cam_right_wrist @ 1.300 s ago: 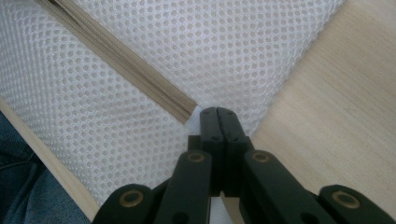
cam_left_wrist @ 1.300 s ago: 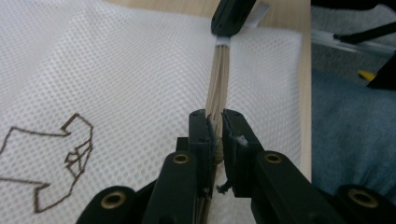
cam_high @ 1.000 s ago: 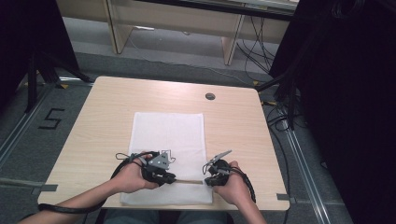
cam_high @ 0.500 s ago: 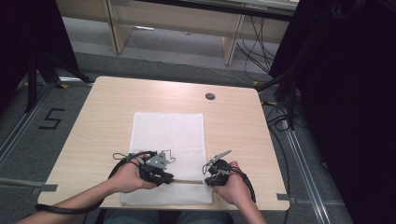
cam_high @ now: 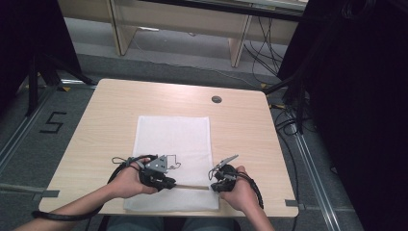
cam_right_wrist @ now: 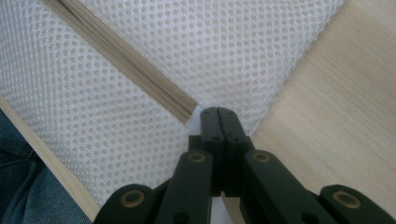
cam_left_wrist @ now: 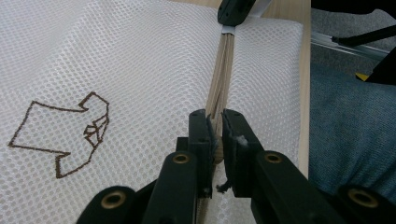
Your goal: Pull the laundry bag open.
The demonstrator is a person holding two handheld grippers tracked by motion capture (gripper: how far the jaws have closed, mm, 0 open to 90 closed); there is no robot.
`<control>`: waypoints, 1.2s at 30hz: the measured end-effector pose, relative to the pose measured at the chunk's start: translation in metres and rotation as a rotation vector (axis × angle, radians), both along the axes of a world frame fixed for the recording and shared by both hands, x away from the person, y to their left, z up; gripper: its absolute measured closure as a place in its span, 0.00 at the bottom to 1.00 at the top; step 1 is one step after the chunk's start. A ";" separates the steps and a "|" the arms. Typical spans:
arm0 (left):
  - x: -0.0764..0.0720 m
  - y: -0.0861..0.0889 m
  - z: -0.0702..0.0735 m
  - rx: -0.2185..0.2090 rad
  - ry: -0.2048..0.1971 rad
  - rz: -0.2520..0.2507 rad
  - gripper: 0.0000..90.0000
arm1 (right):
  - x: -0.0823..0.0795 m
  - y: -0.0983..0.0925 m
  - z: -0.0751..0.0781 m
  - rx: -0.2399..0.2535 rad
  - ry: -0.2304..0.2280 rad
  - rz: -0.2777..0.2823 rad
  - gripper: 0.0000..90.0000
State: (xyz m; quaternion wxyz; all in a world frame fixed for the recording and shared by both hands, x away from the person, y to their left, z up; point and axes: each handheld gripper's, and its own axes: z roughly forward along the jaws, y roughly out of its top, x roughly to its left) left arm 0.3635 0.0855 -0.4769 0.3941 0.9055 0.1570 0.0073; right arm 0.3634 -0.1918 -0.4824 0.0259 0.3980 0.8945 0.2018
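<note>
High view: a white mesh bag (cam_high: 173, 159) lies flat on the wooden table (cam_high: 240, 130), long axis running away from the person.
Its tan zipper (cam_left_wrist: 219, 79) crosses the near end; the left gripper (cam_left_wrist: 215, 135) pinches it, and the right gripper (cam_right_wrist: 217, 122) is clamped on its end tab.

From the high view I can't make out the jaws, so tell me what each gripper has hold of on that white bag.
Observer: The left gripper is shut on the tan zipper, partway along it.
Operator: Now the right one.
Observer: The right gripper is shut on the white fabric at the zipper's end, near the mesh bag's edge.
Operator: Describe that mark on the bag.
Observer: It is a brown outline of a shirt, stitched or printed on the mesh.
</note>
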 end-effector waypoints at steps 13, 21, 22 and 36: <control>0.000 0.006 0.002 -0.011 0.021 0.010 0.91 | -0.001 0.000 0.001 -0.007 0.008 -0.015 1.00; 0.000 0.008 0.003 -0.011 0.014 0.007 0.91 | 0.000 -0.001 0.000 0.006 -0.004 0.004 1.00; 0.001 0.008 0.003 -0.008 0.008 0.000 0.91 | 0.000 0.000 0.000 0.003 -0.007 0.006 1.00; 0.000 0.015 0.003 -0.013 0.018 0.015 0.91 | -0.001 0.001 0.000 0.004 -0.006 0.001 1.00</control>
